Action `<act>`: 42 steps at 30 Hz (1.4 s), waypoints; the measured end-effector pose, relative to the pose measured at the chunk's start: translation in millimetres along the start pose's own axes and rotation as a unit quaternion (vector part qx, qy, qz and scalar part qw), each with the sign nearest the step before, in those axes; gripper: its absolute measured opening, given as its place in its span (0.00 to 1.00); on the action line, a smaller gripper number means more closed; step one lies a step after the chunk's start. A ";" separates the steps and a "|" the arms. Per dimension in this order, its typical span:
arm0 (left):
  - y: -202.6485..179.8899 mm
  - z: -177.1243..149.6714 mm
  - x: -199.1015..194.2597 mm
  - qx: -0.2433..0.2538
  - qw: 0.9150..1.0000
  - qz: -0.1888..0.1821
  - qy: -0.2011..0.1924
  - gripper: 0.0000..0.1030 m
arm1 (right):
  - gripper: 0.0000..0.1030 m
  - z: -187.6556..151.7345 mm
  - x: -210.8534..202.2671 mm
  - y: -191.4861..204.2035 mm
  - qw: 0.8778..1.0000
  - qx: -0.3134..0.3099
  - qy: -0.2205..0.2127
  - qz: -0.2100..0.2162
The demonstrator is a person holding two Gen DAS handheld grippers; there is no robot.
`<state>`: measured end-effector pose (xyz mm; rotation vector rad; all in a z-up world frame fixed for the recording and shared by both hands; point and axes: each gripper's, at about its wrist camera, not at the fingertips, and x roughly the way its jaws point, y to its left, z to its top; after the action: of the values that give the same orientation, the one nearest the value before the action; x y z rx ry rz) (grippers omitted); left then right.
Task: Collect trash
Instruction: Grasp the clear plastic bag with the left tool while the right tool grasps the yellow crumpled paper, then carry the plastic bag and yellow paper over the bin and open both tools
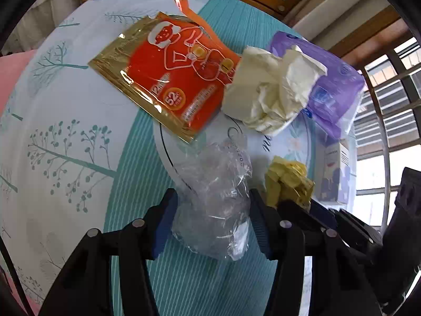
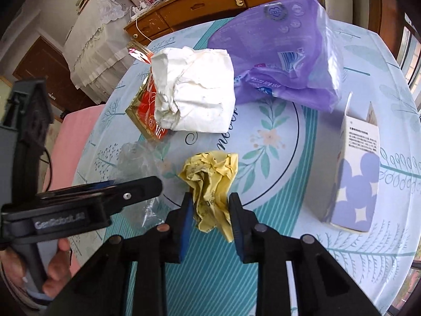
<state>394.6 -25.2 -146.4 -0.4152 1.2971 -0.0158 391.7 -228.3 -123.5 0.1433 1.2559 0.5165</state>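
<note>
A crumpled clear plastic wrapper point(image 1: 215, 200) lies between the fingers of my left gripper point(image 1: 214, 210), whose pads touch its sides. It also shows in the right wrist view point(image 2: 136, 158). A crumpled yellow paper ball point(image 2: 210, 184) sits between the fingers of my right gripper point(image 2: 210, 216), which is closed on it. It also shows in the left wrist view point(image 1: 286, 181). A red and gold foil packet point(image 1: 171, 79), a crumpled white paper wad point(image 1: 271, 89) and a purple plastic pack point(image 1: 331, 79) lie farther back.
All lies on a round table with a teal and white leaf-print cloth point(image 2: 342, 263). A small white and purple carton point(image 2: 355, 173) stands at the right. A wooden cabinet point(image 2: 210, 2) and a lace-covered piece of furniture point(image 2: 92, 39) stand behind. The left gripper body point(image 2: 79, 205) is at left.
</note>
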 end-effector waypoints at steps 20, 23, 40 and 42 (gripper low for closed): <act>-46.5 -41.1 -46.2 0.109 0.988 0.089 -0.057 0.37 | 0.23 -12.1 -18.3 20.9 1.000 -0.016 -0.017 -0.016; -39.8 -48.7 -66.2 0.118 0.987 0.089 -0.069 0.37 | 0.23 -20.2 -27.8 30.6 0.999 -0.016 -0.026 -0.022; 44.6 -168.1 -174.0 0.205 0.972 0.057 -0.102 0.37 | 0.23 -144.2 -83.5 148.1 0.994 0.019 -0.078 -0.076; 61.2 -188.9 -183.8 0.219 0.969 0.054 -0.101 0.37 | 0.23 -169.0 -88.5 168.5 0.993 0.024 -0.087 -0.083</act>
<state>153.0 21.2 -33.7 0.0336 1.0746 -0.1613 166.0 -149.5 -36.3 0.1200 1.0999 0.3240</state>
